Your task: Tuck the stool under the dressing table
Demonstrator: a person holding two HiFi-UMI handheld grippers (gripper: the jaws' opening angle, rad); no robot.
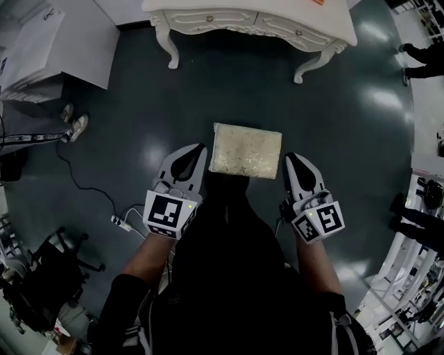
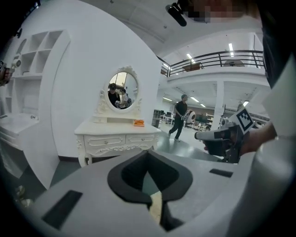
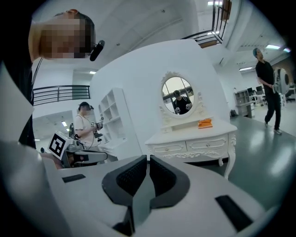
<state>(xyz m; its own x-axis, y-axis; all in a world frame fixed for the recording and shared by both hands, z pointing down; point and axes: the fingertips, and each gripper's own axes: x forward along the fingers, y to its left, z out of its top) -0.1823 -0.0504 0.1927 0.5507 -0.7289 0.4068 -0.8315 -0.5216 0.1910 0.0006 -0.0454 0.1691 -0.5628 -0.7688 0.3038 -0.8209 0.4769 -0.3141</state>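
The stool's cream cushion [image 1: 246, 151] sits on the dark floor in front of me, its legs hidden beneath it. The white dressing table [image 1: 250, 21] stands further ahead, with open floor between them. My left gripper [image 1: 200, 148] hangs by the cushion's left edge and my right gripper [image 1: 289, 158] by its right edge; whether either touches it I cannot tell. Both are shut with nothing between the pads. In the left gripper view the shut jaws [image 2: 148, 153] point at the dressing table [image 2: 118, 136] and its oval mirror [image 2: 124, 90]. The right gripper view shows the same table [image 3: 194, 141] past the shut jaws [image 3: 148, 159].
A cable with a power strip [image 1: 121, 222] lies on the floor at the left, near a black chair [image 1: 48, 270]. A white cabinet [image 1: 59, 41] and someone's shoes [image 1: 75, 125] are at the upper left. A person [image 2: 179, 115] walks in the background. An orange item [image 2: 138, 122] lies on the tabletop.
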